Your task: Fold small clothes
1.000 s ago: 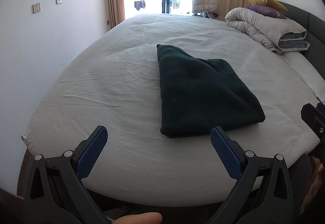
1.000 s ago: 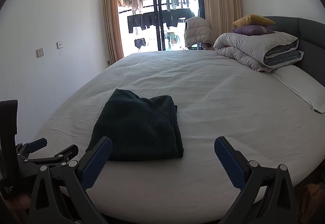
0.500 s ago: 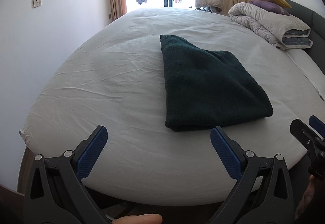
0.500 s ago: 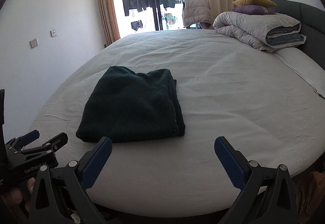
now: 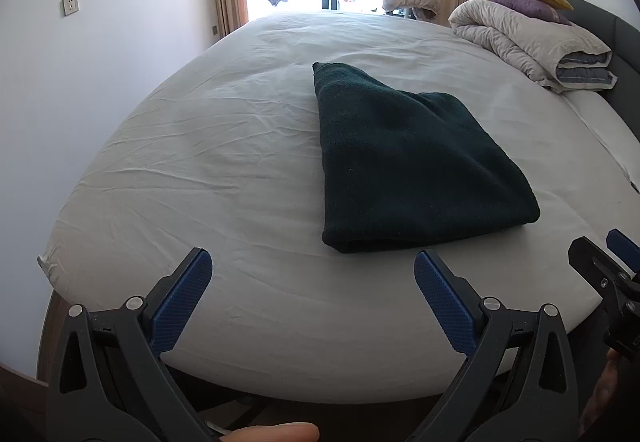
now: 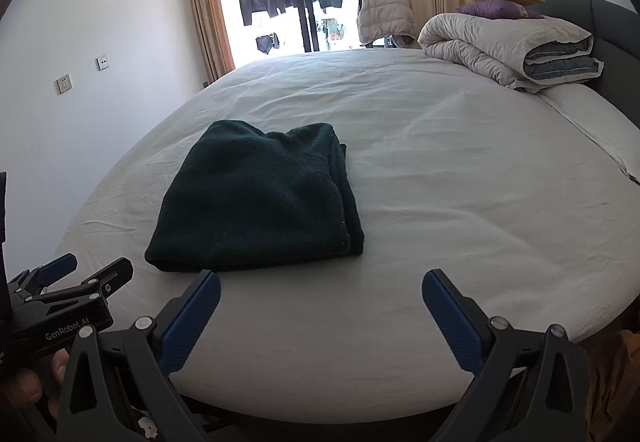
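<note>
Dark green garment point(image 5: 404, 165) lying folded flat near the front edge of the bed point(image 5: 224, 169), within easy reach. Left claw point(image 5: 312, 274) and right claw point(image 6: 320, 292) both wide and empty, hovering just off that edge, likely because folding looks finished.

Folded dark green garment point(image 5: 412, 161) lies beyond the spread left claw point(image 5: 312, 282).

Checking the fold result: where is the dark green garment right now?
The dark green garment lies folded on the white bed sheet, just ahead of both open grippers, left of centre in the right wrist view.
</note>
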{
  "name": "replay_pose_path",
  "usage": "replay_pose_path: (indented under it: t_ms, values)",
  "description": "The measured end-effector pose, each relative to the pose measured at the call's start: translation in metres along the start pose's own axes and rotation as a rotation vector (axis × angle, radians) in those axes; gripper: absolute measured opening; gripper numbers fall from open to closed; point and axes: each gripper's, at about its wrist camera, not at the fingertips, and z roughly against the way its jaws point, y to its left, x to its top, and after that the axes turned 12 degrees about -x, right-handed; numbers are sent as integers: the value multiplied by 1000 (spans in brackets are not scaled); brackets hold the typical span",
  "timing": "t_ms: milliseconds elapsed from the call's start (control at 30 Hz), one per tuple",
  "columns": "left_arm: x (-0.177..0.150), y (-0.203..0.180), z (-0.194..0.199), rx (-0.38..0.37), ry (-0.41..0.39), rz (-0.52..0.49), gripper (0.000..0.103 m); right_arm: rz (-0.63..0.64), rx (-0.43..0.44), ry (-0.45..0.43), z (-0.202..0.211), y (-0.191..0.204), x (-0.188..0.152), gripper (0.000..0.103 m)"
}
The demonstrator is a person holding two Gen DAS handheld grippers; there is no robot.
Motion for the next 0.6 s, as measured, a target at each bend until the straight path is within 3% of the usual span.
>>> replay_pose_path:
  t_ms: [600]
  values:
    - [-2, -1, -2, -2, 3, 3, 103, 2, -2, 13, 0, 6, -3, 103]
